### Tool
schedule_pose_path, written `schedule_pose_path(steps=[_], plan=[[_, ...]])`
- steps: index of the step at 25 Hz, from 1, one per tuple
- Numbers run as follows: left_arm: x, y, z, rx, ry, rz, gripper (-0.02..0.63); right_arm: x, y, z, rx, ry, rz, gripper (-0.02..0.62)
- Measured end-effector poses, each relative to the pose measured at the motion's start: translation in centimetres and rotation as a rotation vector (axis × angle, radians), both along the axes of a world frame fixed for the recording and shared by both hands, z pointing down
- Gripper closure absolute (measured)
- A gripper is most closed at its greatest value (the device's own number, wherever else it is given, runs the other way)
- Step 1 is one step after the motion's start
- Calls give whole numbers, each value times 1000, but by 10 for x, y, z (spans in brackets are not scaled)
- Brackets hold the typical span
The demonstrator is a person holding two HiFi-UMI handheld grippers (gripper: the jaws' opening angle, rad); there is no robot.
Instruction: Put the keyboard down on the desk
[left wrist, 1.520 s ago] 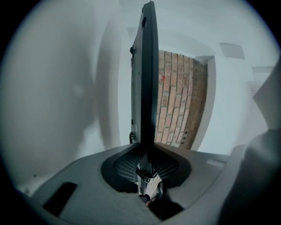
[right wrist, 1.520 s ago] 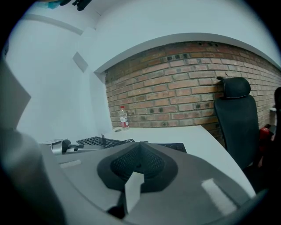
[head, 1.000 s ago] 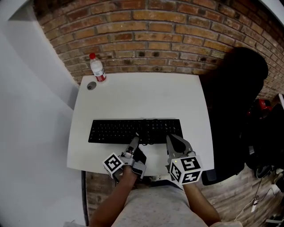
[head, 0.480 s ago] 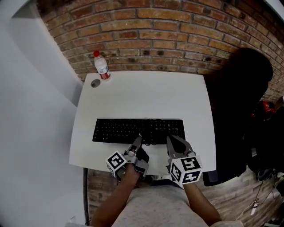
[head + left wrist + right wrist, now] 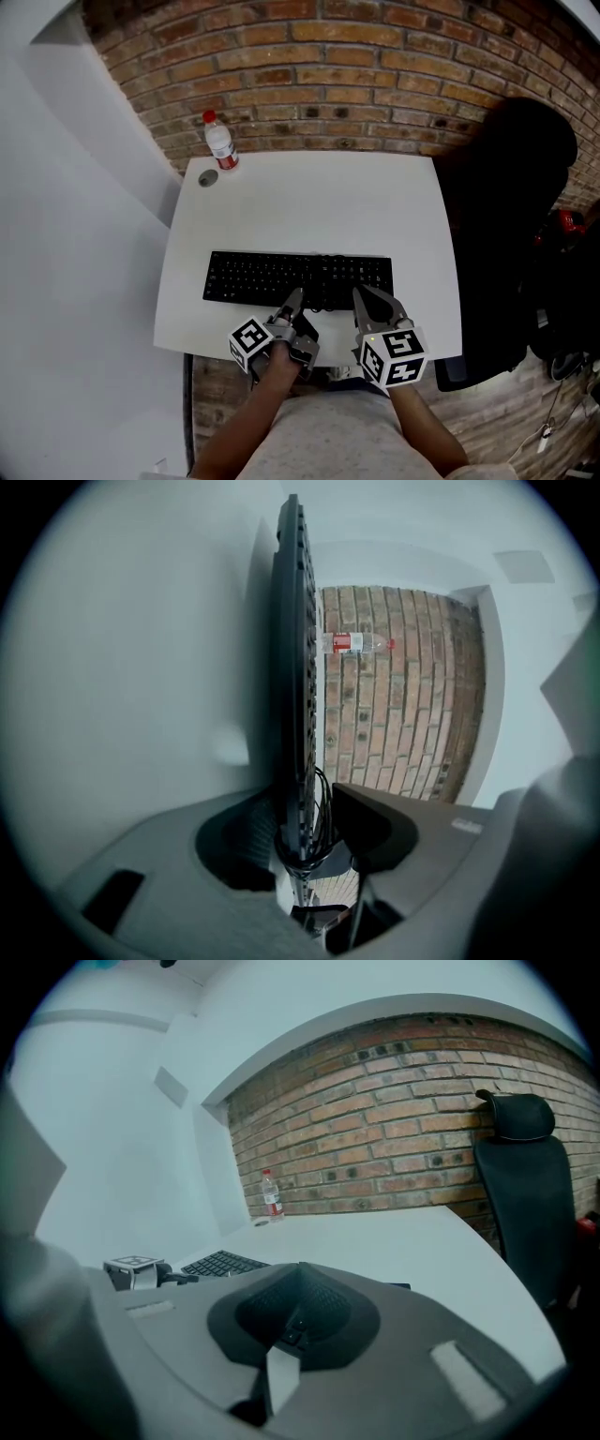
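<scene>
The keyboard (image 5: 281, 278) lies flat on the tabletop (image 5: 309, 202), its long axis left to right before me. My left gripper (image 5: 298, 300) is at the keyboard's near edge. Its jaws have just been opening, and the edge is between them but not pressed. My right gripper (image 5: 359, 294), closed and empty, points at the same edge. I think both should pull straight back.

The desk (image 5: 309, 202) has a white top that looks smooth and matt to us. On it, the keyboard (image 5: 281, 277) reads as black matt plastic. At the upper left of the frame we see a bottle (image 5: 221, 142) of clear, slightly glossy plastic. The brick wall (image 5: 375, 84) along the top is rough and bare, with sunken mortar. The side wall (image 5: 75, 234) at left is smooth, matt white. The chair (image 5: 511, 234) at right looks like dull black cloth.
</scene>
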State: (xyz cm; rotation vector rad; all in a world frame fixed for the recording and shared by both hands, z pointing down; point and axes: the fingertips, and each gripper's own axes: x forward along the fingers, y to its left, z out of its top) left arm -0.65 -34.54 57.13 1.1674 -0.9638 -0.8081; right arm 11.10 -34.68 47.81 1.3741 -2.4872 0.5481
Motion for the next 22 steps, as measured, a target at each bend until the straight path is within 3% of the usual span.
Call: schedule_pose_path(steps=[4, 10, 17, 22], plan=[[0, 0, -4, -12, -14, 22, 383, -2, 6, -1, 1, 5, 1, 586], [3, 3, -3, -47, -84, 104, 336, -5, 17, 2, -1, 14, 8, 586], [4, 16, -2, -90, -129, 148, 321, -6, 31, 1, 1, 18, 21, 586], [3, 25, -6, -72, -139, 161, 321, -7, 41, 0, 2, 16, 29, 586]])
